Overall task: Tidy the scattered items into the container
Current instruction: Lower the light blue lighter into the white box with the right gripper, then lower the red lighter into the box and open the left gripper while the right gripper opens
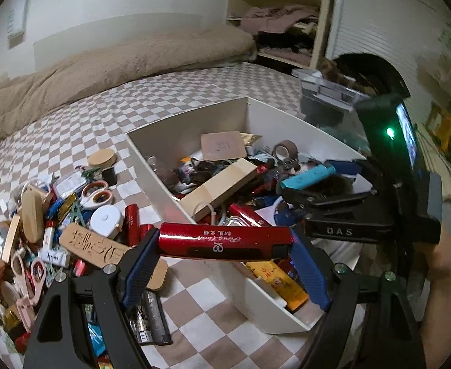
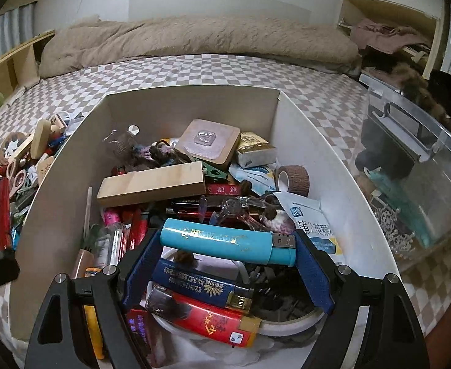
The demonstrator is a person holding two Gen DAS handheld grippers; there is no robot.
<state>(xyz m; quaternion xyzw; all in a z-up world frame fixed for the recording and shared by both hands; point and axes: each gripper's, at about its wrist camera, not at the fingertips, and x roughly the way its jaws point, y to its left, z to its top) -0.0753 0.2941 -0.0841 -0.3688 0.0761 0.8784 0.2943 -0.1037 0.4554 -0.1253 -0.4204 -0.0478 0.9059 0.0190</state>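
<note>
The left black tongs with blue pads [image 1: 225,243] tilt downward, clamped lengthwise on a red lighter [image 1: 225,241]. The right tongs [image 2: 228,243] tilt downward too, pinching a turquoise lighter [image 2: 225,241].

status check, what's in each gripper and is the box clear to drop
Left gripper shut on red lighter, at box edge. Right gripper shut on blue lighter, over box. Box crowded, drop room left.

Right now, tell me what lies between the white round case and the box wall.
Left wrist view: between the white round case and the box wall stand red lighters on checked sheet.
</note>
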